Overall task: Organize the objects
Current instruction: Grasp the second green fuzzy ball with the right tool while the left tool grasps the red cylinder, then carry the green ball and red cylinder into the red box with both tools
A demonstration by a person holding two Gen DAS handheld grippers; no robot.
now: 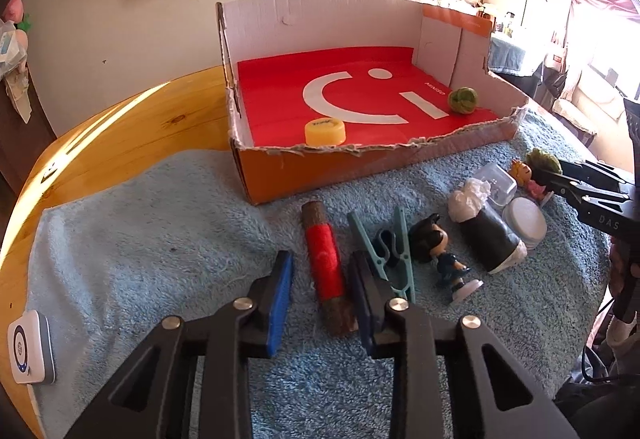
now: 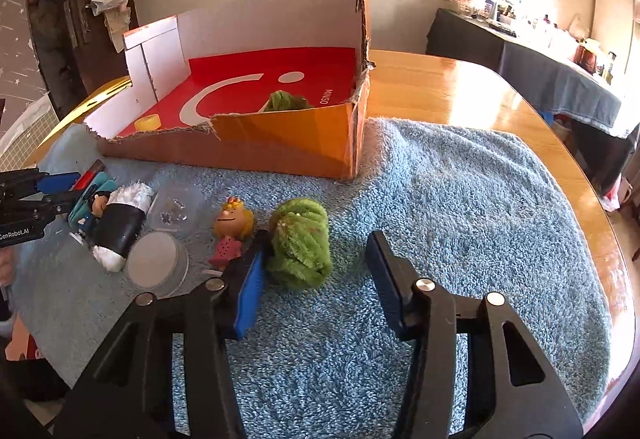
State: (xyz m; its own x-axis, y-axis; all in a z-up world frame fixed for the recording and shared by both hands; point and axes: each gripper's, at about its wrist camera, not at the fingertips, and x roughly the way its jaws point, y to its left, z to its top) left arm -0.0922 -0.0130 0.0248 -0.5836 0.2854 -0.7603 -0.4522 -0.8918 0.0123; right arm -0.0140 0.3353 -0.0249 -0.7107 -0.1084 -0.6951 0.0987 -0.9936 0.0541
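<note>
An orange cardboard box [image 1: 280, 171] with a red liner holds a yellow cap [image 1: 325, 130] and a small green ball [image 1: 462, 99]. On the blue towel [image 1: 160, 231] lie a red-and-brown fuzzy stick [image 1: 326, 263], a teal clothespin [image 1: 384, 247], a dark-haired figurine [image 1: 440, 251], a black roll [image 1: 488, 235], a clear jar [image 1: 498, 183] and its lid [image 1: 525, 221]. My left gripper [image 1: 320, 271] is open, its fingers either side of the stick. My right gripper [image 2: 316, 259] is open around a green fuzzy ball [image 2: 300, 247], beside a blonde figurine [image 2: 232, 231].
A white device [image 1: 30, 347] lies at the towel's left edge. The wooden table [image 2: 460, 91] extends right of the box [image 2: 288, 143]. A wall with hanging bags stands behind. The towel's right part [image 2: 480, 219] has nothing on it.
</note>
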